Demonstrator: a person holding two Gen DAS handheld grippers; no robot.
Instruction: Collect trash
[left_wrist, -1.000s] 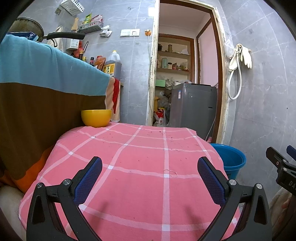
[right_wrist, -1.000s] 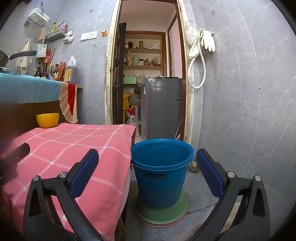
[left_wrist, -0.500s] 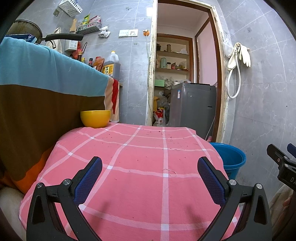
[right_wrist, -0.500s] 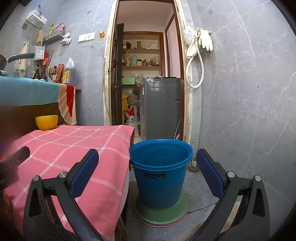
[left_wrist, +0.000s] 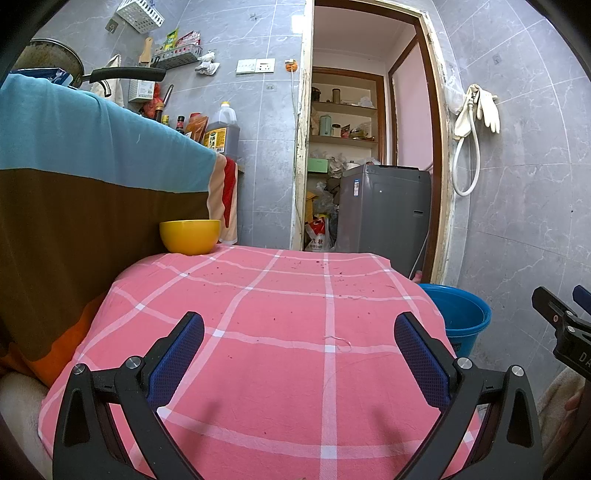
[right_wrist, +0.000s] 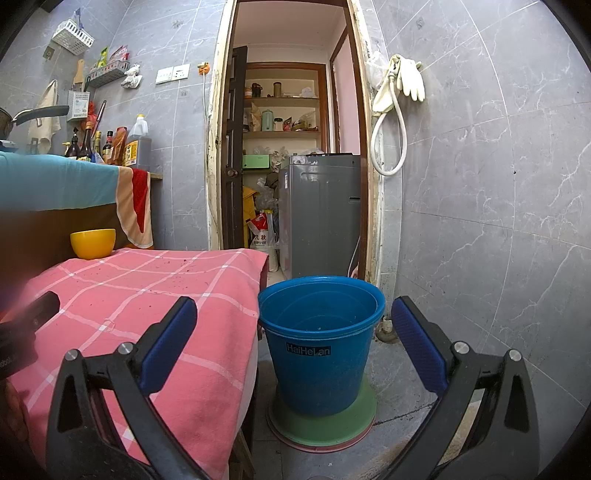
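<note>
A pink checked cloth (left_wrist: 280, 332) covers the table, sprinkled with small dark crumbs (left_wrist: 295, 264) and a pale thread (left_wrist: 338, 339). My left gripper (left_wrist: 299, 336) hovers open over the near part of the cloth, holding nothing. A blue bucket (right_wrist: 319, 339) stands on the floor just right of the table, on a green round mat (right_wrist: 321, 424). My right gripper (right_wrist: 293, 325) is open in front of the bucket, nothing between its blue pads. The bucket (left_wrist: 460, 317) also shows past the cloth's right edge in the left wrist view. The right gripper (left_wrist: 561, 325) shows at that view's right edge.
A yellow bowl (left_wrist: 190, 236) sits at the table's far left corner. A blue and brown cloth (left_wrist: 92, 177) hangs along the left side. Bottles (right_wrist: 136, 146) stand on a counter behind it. A doorway leads to a grey appliance (right_wrist: 319, 214) and shelves. Grey tiled wall on the right.
Both views have shifted only slightly; the grippers stay open and hold nothing.
</note>
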